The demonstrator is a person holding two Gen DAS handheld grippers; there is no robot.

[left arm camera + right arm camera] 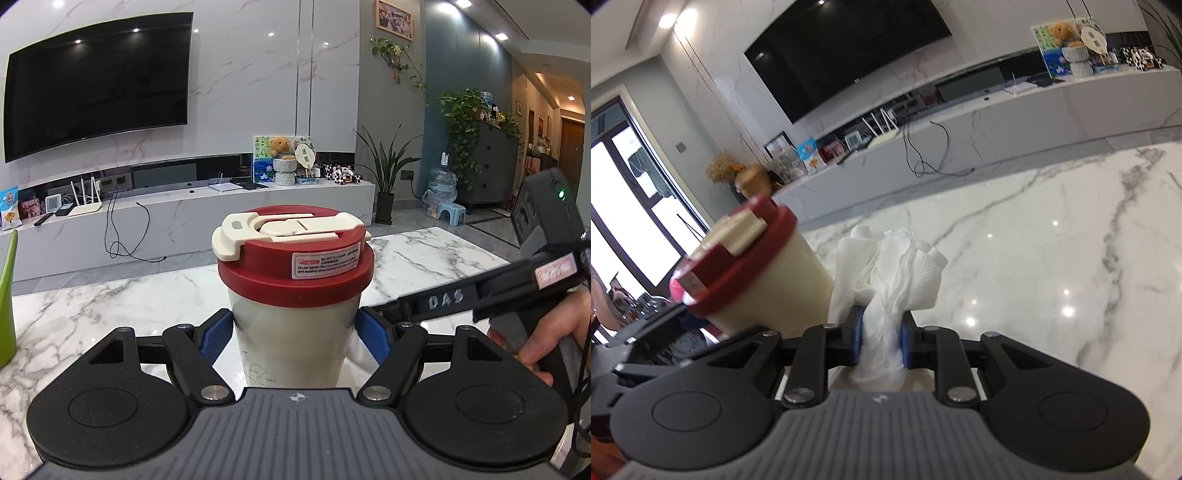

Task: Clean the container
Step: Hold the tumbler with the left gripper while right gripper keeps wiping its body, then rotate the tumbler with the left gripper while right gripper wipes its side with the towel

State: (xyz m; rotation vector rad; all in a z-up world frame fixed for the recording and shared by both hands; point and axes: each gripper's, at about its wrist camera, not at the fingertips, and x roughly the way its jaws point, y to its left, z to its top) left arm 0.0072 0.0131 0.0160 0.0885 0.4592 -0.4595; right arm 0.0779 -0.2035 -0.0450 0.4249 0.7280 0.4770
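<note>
A cream cup (295, 339) with a red lid (295, 273) and a cream flip clasp stands upright on the marble table (110, 317). My left gripper (295, 336) is shut on the cup, its blue pads pressing both sides. In the right wrist view the cup (768, 280) appears tilted at the left. My right gripper (879, 341) is shut on a crumpled white paper towel (894, 273), held against the cup's right side. The right gripper's body also shows in the left wrist view (480, 295), reaching in from the right behind the cup.
A green object (7, 295) stands at the table's left edge. Beyond the table are a TV wall, a low marble console with cables and ornaments, plants and a water bottle on the floor. Open marble surface (1052, 258) lies to the right.
</note>
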